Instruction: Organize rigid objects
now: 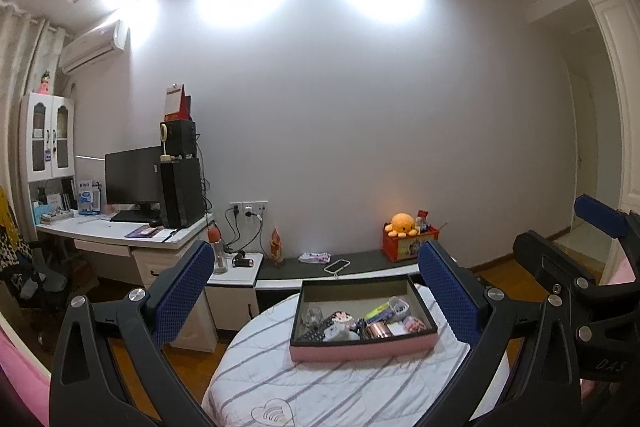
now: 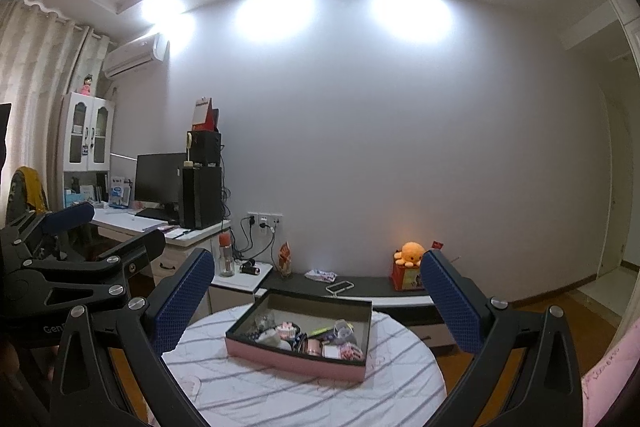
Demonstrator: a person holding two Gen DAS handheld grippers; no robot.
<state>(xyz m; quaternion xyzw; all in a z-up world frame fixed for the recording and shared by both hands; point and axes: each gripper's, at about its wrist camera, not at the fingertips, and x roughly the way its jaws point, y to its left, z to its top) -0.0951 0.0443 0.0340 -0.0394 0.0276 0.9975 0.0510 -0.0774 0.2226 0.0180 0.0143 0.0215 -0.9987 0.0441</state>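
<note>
A pink box (image 1: 362,349) with a dark rim sits on a round table (image 1: 280,379) covered in a white cloth with grey stripes. Inside lie several small objects: a copper-coloured cup (image 1: 378,329), a small clear glass (image 1: 314,315), a patterned case, pens and pink bits. My left gripper (image 1: 320,291) is open, held above and short of the box, nothing between its blue pads. My right gripper (image 2: 316,301) is open too, hovering short of the same box (image 2: 296,357). The left gripper's body (image 2: 60,267) shows at the left of the right wrist view.
Behind the table runs a low dark shelf (image 1: 360,261) with a phone case (image 1: 337,265), a packet and an orange plush octopus (image 1: 402,224) on a red box. At the left stand a desk (image 1: 120,231) with a monitor and speakers, a bottle and wall sockets.
</note>
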